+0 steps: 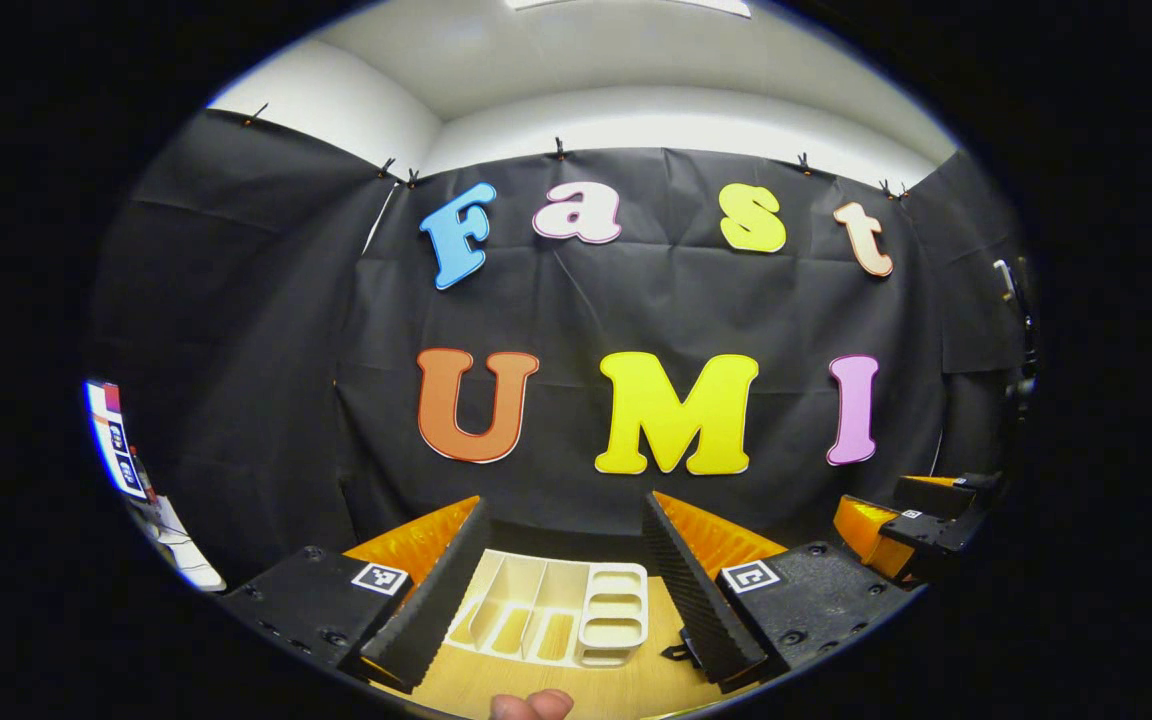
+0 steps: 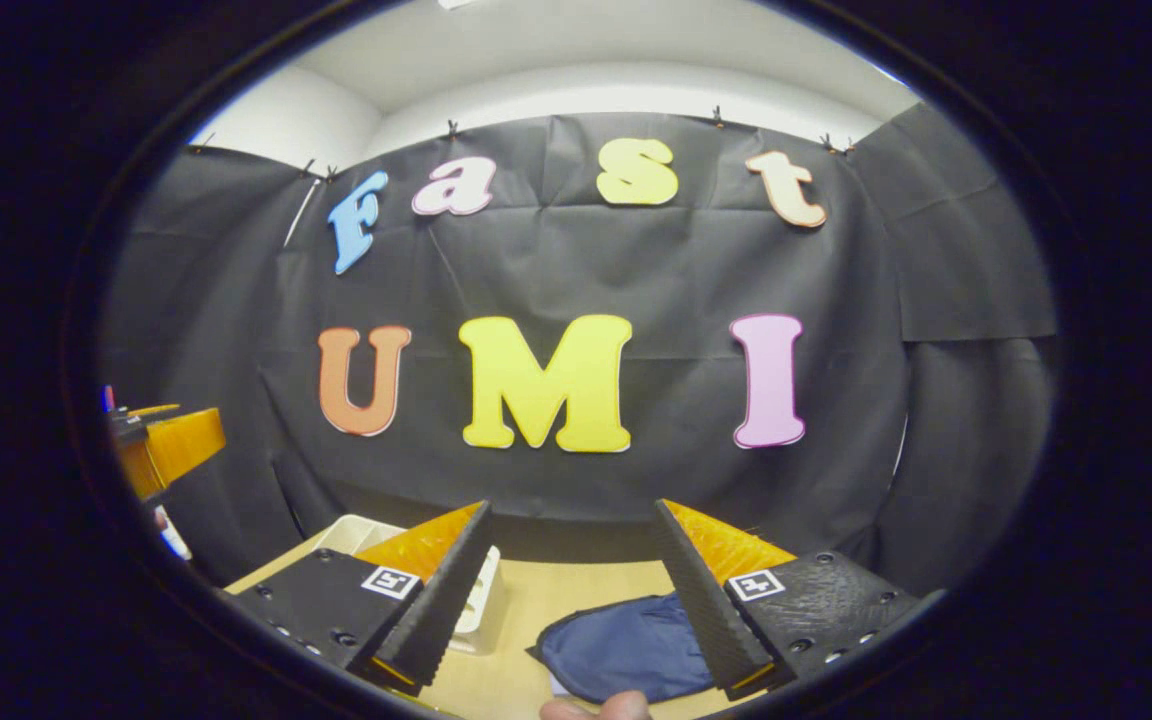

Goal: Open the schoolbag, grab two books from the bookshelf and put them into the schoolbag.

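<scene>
**Both grippers held released above the table**

The left gripper [image 1: 566,575] is held released, nothing between its fingers. Past them, at 6 o'clock, a white bookshelf [image 1: 556,610] is seen lying on the wooden table [image 1: 636,690], its lower edge cut off. The right gripper [image 2: 571,590] is likewise spread and grasps nothing. The navy schoolbag [image 2: 626,650] is partly hidden behind its finger, at 5 o'clock.

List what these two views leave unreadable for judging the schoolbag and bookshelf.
- Schoolbag, right gripper view: cut off by the lower edge and partly behind the right gripper; open or zipped, cannot tell.
- Bookshelf, left gripper view: its sides sit behind the left gripper; slots look empty, any books unseen.
</scene>
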`<action>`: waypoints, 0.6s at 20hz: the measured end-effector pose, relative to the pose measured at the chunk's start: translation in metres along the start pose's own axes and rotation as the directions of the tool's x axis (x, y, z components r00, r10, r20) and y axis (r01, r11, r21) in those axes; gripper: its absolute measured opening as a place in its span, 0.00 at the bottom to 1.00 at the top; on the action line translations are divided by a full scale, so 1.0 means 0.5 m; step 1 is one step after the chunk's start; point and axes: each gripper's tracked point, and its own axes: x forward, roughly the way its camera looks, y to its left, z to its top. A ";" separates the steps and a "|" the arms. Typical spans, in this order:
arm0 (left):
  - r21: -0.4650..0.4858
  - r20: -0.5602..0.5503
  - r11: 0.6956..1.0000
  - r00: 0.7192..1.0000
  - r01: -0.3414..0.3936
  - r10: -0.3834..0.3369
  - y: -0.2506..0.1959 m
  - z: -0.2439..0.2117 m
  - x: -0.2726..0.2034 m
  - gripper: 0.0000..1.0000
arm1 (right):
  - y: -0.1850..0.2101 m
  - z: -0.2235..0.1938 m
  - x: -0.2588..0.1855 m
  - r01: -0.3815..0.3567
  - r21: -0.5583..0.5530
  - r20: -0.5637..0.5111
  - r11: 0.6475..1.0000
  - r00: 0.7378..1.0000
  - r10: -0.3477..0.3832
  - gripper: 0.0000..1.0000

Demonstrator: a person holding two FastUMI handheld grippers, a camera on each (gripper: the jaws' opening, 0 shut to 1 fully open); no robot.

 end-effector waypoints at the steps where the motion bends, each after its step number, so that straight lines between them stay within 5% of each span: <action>1: 0.001 -0.001 1.000 1.000 0.003 -0.003 -0.003 0.001 -0.005 0.98 | -0.001 0.006 -0.007 0.004 0.006 0.018 1.000 1.000 -0.004 0.96; 12: -0.017 0.010 1.000 1.000 0.004 -0.004 0.011 -0.002 -0.057 0.98 | 0.008 0.012 -0.089 0.001 -0.010 0.072 1.000 0.997 0.000 0.96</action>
